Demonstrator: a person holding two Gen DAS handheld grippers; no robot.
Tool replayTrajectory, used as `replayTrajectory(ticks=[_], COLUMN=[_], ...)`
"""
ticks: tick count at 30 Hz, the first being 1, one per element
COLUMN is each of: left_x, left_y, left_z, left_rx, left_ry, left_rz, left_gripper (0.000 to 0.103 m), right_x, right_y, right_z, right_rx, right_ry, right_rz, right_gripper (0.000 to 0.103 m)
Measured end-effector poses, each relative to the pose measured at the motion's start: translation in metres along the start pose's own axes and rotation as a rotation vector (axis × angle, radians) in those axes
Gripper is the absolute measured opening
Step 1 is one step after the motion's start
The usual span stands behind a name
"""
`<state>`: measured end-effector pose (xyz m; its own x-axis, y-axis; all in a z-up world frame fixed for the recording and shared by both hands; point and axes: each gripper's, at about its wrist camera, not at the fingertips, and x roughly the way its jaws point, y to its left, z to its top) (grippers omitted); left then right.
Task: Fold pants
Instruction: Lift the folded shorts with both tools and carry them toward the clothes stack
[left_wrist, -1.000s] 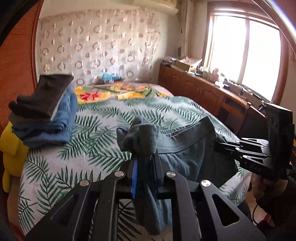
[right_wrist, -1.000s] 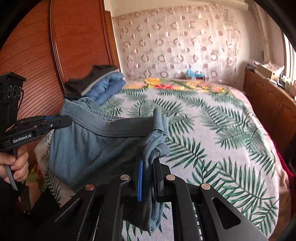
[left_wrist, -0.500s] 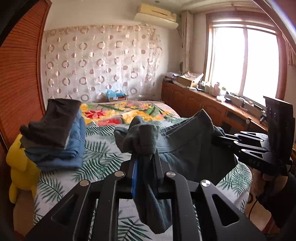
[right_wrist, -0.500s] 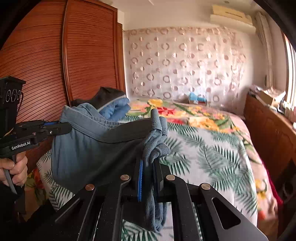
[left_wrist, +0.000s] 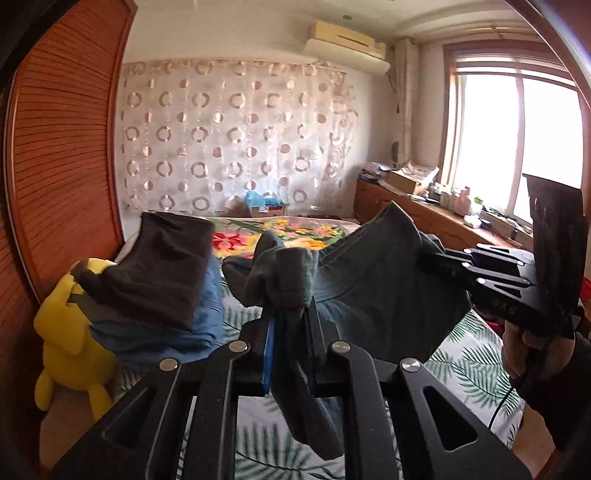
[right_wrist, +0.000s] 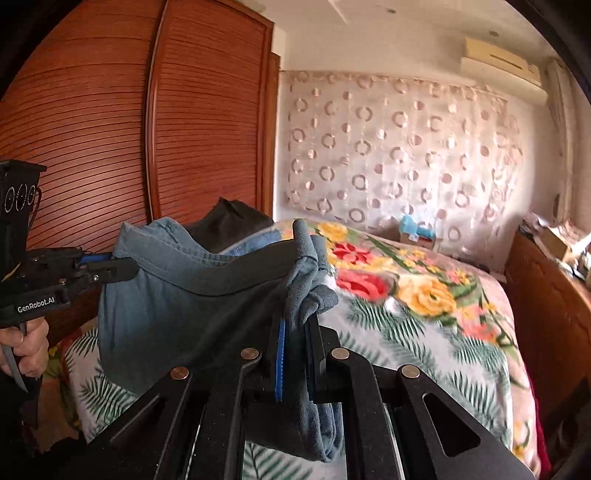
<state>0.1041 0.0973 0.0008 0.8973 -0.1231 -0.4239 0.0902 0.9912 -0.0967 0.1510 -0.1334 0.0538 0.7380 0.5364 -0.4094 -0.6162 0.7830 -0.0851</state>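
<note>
The grey-blue pants (left_wrist: 373, 295) hang in the air above the bed, held by the waistband at both ends. My left gripper (left_wrist: 286, 317) is shut on one bunched end of the waistband; it also shows in the right wrist view (right_wrist: 125, 267). My right gripper (right_wrist: 297, 325) is shut on the other end of the pants (right_wrist: 192, 306); it also shows in the left wrist view (left_wrist: 430, 258). The legs hang down out of sight.
The bed (right_wrist: 413, 332) has a palm-leaf and flower cover. A stack of folded clothes (left_wrist: 155, 295) lies at its left side beside a yellow plush toy (left_wrist: 70, 332). A wooden wardrobe (right_wrist: 147, 147) stands left; a wooden counter (left_wrist: 424, 218) runs under the window at right.
Both grippers have risen, lifting the pants off the bed into the air. Both views now tilt up toward the far wall and ceiling.
</note>
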Motion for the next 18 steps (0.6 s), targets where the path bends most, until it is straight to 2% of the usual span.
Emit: replayTrajectory(ticks=[11,18], left_x=[0.024,0.041], left_y=[0.063,0.094], left_z=[0.033,0.037], left_rx=[-0.022,-0.051], left_ry=[-0.038,-0.053], left_rz=[0.108,0.175], left_gripper=[0.014,0.014], right_x=[0.097,0.161], right_y=[-0.012,-0.026], right_z=[0.049,0.067], right_rx=[-0.115,-0.167], right_ry=[-0.036,-0.038], right_rz=[0.062,0.104], right_gripper=[0.008,0.008])
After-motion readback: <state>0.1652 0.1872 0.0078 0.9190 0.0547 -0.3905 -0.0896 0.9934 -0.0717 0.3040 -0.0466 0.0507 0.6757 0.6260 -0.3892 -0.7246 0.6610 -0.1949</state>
